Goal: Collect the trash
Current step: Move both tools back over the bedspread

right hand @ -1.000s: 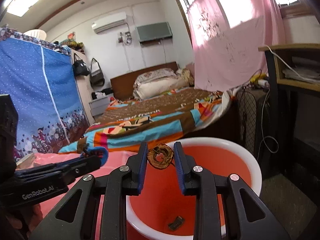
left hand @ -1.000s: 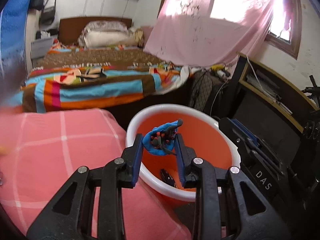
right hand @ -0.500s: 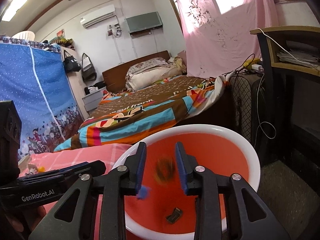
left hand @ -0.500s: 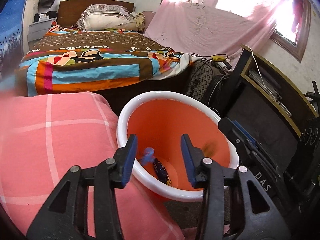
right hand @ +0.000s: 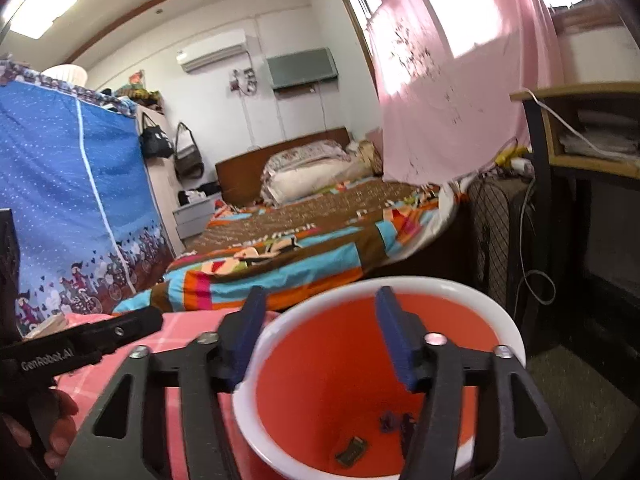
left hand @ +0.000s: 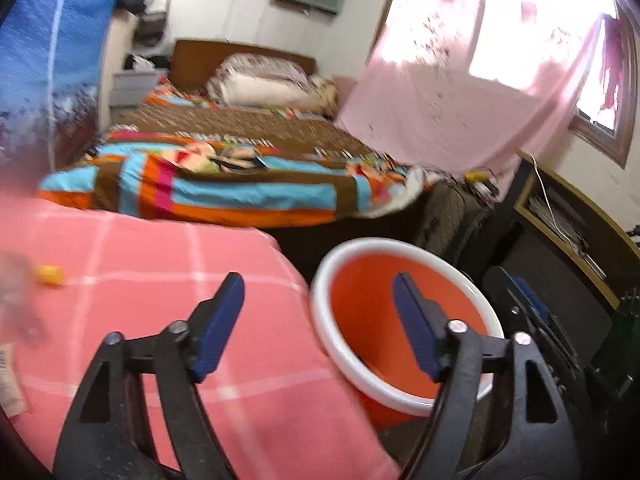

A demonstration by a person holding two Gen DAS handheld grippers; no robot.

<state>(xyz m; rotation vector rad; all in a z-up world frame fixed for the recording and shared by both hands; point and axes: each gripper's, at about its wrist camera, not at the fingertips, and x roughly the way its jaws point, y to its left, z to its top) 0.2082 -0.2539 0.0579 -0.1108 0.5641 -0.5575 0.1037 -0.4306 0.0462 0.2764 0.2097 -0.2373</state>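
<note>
My 2 grippers at the bucket.
Left gripper [left hand: 318, 322] and right gripper [right hand: 318, 330] gape empty; scraps [right hand: 394, 422] lie in the orange bucket [right hand: 460, 296].

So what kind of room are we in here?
Most likely a lived-in bedroom: a bed with a striped blanket, an air conditioner on the wall, and a pink curtain over the window.

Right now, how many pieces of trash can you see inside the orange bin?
2: a dark flat scrap on the bin floor, and a bluish-purple clump just right; the right hand-held gripper may hide more.
</note>
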